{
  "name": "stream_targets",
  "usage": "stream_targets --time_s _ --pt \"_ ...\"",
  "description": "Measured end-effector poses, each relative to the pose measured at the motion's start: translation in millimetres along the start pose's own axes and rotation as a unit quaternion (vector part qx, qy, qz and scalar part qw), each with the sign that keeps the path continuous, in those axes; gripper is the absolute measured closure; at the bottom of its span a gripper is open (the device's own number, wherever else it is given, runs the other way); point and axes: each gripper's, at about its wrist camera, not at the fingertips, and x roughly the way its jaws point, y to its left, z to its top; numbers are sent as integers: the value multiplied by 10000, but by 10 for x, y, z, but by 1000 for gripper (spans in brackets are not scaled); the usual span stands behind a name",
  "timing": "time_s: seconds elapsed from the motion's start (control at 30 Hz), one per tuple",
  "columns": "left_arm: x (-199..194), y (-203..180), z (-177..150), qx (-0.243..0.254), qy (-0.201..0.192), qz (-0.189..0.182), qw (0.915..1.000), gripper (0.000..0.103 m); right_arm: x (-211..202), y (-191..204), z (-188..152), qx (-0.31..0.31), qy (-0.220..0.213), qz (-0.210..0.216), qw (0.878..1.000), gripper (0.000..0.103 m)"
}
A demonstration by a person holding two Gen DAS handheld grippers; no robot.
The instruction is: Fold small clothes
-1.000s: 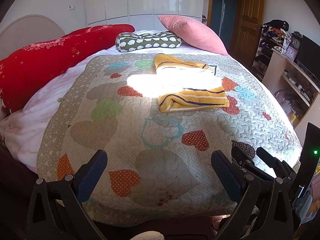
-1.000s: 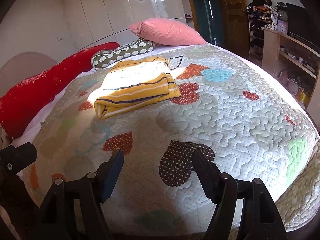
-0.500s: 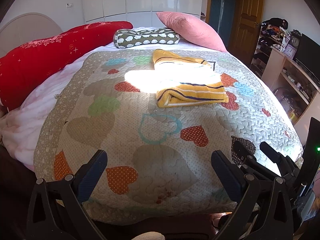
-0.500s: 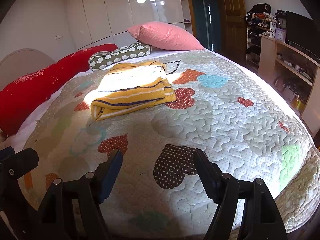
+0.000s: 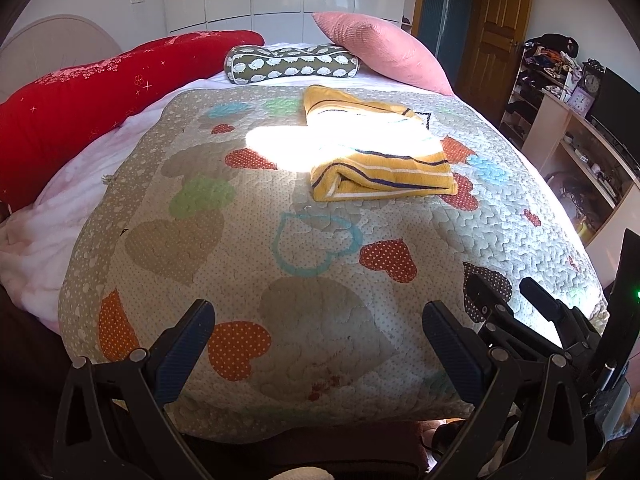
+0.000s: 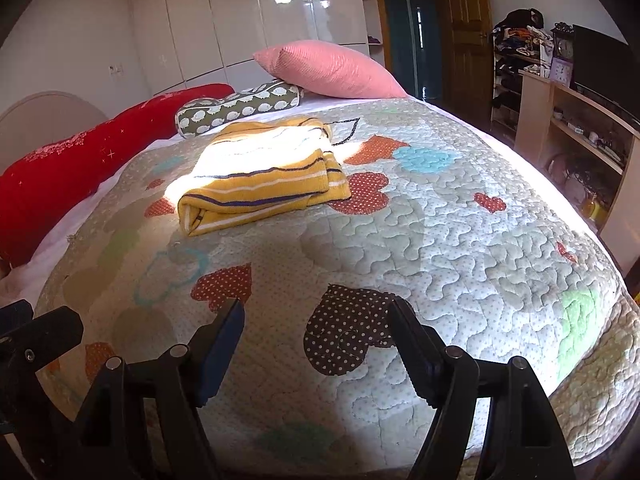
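A yellow striped garment [image 5: 380, 152] [image 6: 264, 176] lies folded into a flat bundle on the heart-patterned quilt [image 5: 240, 240] [image 6: 440, 240], toward the far middle of the bed, partly in a bright patch of sun. My left gripper [image 5: 318, 316] hangs open above the quilt's near edge with nothing between its fingers, well short of the garment. My right gripper [image 6: 316, 312] is open too, over a brown dotted heart, empty and far from the garment. The right gripper's black frame [image 5: 528, 312] shows at the lower right of the left wrist view.
A red bolster [image 5: 80, 104], a green patterned roll pillow [image 5: 288, 64] and a pink pillow [image 5: 384, 52] lie at the head of the bed. Wooden shelves [image 6: 580, 128] with clutter and a dark screen stand along the right. White wardrobe doors and a wooden door are behind.
Both views have shifted slightly, so the garment sits a little higher in the left view. Both grippers stay open and empty; the garment has not moved on the quilt.
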Motion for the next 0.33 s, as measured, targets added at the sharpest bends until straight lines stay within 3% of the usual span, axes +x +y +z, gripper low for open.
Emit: stream_targets --time_s 0.33 --pt "52 1 -15 -37 87 -16 10000 0 34 21 -13 -36 77 -3 10000 25"
